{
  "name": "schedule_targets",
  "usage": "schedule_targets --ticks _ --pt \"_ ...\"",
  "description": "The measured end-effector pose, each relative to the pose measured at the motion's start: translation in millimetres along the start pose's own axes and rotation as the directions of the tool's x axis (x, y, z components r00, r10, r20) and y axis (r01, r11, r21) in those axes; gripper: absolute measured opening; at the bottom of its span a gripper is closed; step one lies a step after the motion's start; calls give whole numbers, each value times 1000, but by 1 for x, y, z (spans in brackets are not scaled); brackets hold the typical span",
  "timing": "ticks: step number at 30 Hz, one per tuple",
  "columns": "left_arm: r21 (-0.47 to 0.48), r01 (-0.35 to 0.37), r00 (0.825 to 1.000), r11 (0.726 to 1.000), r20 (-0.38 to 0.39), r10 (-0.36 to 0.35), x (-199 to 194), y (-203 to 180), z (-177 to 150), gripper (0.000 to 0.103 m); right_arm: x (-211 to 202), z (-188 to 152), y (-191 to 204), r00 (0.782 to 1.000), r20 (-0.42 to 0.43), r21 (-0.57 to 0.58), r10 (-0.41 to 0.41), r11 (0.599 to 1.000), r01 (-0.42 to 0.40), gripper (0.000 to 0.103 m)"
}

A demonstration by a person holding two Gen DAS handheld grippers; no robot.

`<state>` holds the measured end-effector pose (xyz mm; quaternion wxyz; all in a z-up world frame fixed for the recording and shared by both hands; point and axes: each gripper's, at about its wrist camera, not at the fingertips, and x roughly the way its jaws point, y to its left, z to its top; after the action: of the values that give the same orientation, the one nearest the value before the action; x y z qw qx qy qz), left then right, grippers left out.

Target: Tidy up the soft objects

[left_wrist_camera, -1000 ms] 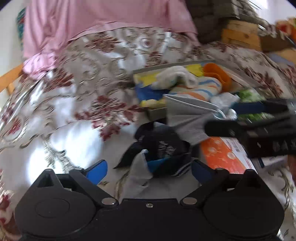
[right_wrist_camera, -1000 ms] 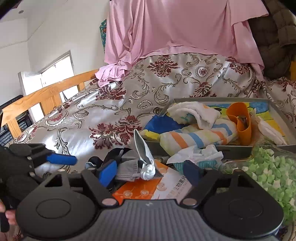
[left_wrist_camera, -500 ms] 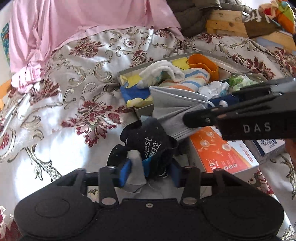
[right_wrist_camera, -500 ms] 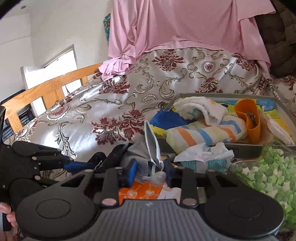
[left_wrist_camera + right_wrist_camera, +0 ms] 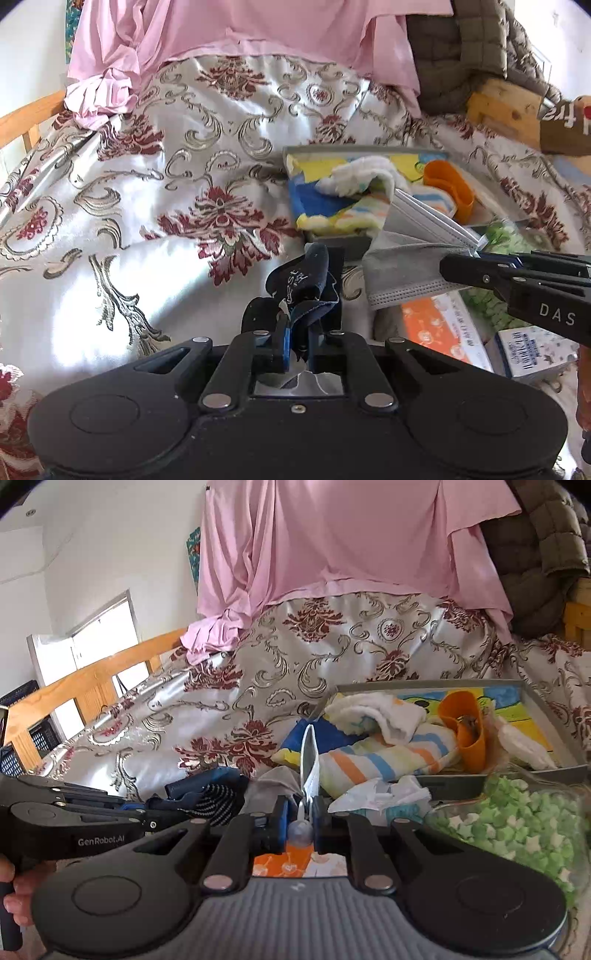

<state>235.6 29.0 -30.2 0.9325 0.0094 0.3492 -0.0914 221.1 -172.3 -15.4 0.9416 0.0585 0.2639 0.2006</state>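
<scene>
Left tongs (image 5: 297,341) clenched on a crumpled navy sock (image 5: 308,282) with white lettering, held above the bed (image 5: 129,221), right tongs (image 5: 300,821) clamped on a grey pleated mask (image 5: 402,273) hanging just in front of the tray (image 5: 546,716) of folded cloths.

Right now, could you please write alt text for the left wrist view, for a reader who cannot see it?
The left gripper has its jaws shut on a dark navy sock above a floral bedspread. At right, the right gripper pinches a grey face mask before a grey tray of folded cloths.
</scene>
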Motion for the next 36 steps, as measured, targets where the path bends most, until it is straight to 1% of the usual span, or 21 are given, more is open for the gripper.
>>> schedule_targets --ticks 4,8,11,12,14,18,20,22,26,27,30,31,32,35,36 --pt "-4 19 1000 1000 16 -19 -20 -1 -1 8 -16 -2 -1 1000 -14 22 -14 1000 15 14" --pt "-44 70 998 997 -2 -70 -39 -1 -2 8 -24 -5 -2 998 -61 40 -26 999 29 14" --pt "-14 71 997 997 -2 -71 -47 -8 -3 9 -21 -8 0 996 -89 20 -30 999 32 16" --pt "-1 70 998 998 -1 -70 -46 -10 -4 9 -20 -9 1 995 -95 17 -29 999 31 17" --pt "21 72 997 997 -7 -72 -43 -12 -5 10 -16 -11 1 994 -105 13 -20 1000 21 23" --pt "41 63 998 997 -27 -62 -29 -13 -8 13 -9 -13 3 993 -115 1 -9 1000 9 27" --pt "39 65 998 997 -31 -64 -22 -12 -7 18 -7 -14 3 993 -118 -5 -3 1000 3 31" --pt "42 65 997 997 -33 -63 -16 -12 -6 19 -4 -14 4 992 -124 -11 2 1000 -4 34" --pt "79 55 998 995 -31 -53 -4 -15 -8 28 3 -15 8 990 -141 -29 6 1000 -10 39" --pt "86 53 998 995 -33 -51 -2 -15 -9 28 5 -16 9 990 -144 -36 6 999 -11 39" --pt "96 49 998 994 -38 -46 3 -15 -10 28 8 -17 11 989 -149 -53 0 999 -8 38" --pt "98 49 998 994 -38 -46 4 -15 -10 24 9 -16 12 989 -151 -54 -2 999 -7 32" --pt "97 49 998 994 -36 -46 4 -15 -10 15 9 -16 12 988 -152 -55 -3 998 -6 23" --pt "80 41 999 996 -22 -40 2 -12 -8 8 7 -14 12 991 -137 -58 -2 998 -6 15" --pt "72 39 999 997 -14 -38 0 -11 -8 8 5 -13 12 992 -124 -63 -5 998 -2 15"
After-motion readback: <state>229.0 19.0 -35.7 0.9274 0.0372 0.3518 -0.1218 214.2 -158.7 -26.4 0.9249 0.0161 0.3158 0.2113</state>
